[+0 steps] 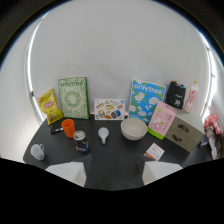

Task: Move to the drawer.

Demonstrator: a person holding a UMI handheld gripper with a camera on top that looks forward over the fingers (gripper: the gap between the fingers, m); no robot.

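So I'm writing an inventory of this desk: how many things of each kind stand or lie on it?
Boxes: 3 (green, blue, pink)
Cups: 2 (orange, clear)
Bowl: 1
Can: 1
Bulb: 1
Drawer: 1
Yellow bag: 1
Total: 10

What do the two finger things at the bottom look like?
The hand-held gripper shows two pale, whitish fingers, blocky and wedge-shaped, tapering forward. They rise out of a plain black body below. No cables, markings or sleeve show.
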